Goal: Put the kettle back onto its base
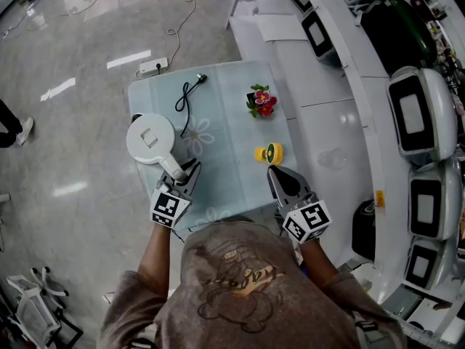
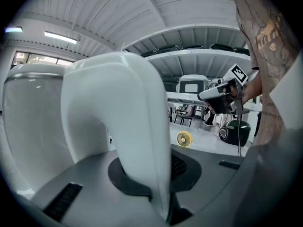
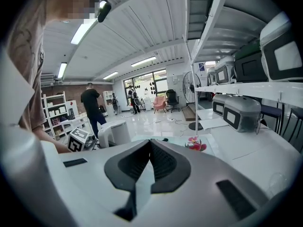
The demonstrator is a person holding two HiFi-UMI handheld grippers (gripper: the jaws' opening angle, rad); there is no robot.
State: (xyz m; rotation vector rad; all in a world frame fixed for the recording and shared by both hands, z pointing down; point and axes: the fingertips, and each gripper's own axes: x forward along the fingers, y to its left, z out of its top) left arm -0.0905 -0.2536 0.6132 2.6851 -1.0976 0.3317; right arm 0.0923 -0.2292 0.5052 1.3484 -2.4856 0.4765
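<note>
Kettle (image 1: 150, 138) (lid shut) clamped between jaws of left gripper (image 1: 187, 171).

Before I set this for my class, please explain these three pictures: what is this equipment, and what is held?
No robot here: a person holds a two-jaw gripper in each hand. The head view looks down from a camera on their head; the other two views look along each gripper's jaws. The left gripper is shut on the handle of the white kettle, at the left edge of the table. The right gripper is shut and empty. On the table lie a black cord, small flowers and a yellow fan.
</note>
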